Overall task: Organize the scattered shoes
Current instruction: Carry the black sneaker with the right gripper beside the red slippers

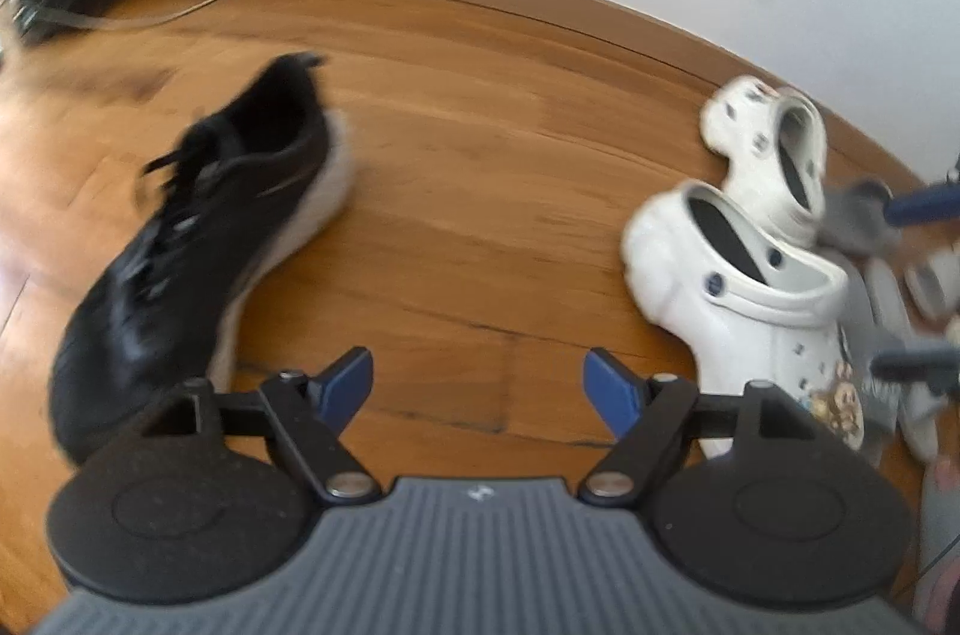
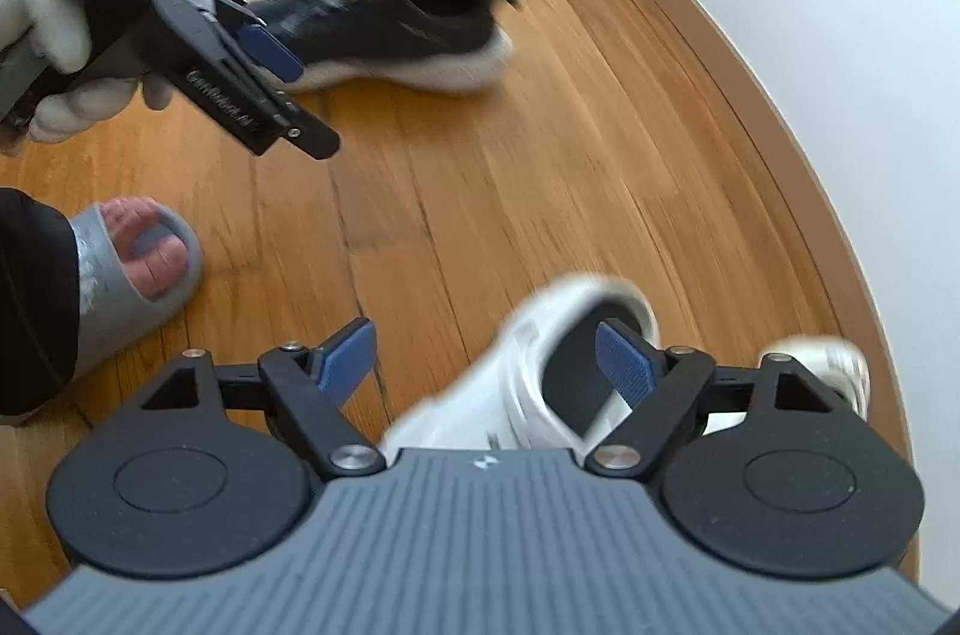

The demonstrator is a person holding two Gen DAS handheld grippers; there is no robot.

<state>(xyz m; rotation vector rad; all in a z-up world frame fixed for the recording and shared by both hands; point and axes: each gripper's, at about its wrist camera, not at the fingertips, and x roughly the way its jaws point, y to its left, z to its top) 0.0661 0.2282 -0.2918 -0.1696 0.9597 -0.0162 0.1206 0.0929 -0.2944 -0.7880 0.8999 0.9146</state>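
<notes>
The left gripper (image 1: 478, 386) is hovering with its jaws spread over bare wooden floor (image 1: 480, 215), a black sneaker (image 1: 204, 239) lying left, two white clogs (image 1: 738, 287) sitting right.

Both wrist views low, probably sharing black sneaker (image 1: 204, 251)

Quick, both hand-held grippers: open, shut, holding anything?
Left hand-held gripper: open, empty, above bare wooden floor.
Right hand-held gripper: open, holding nothing, over a white clog.
</notes>
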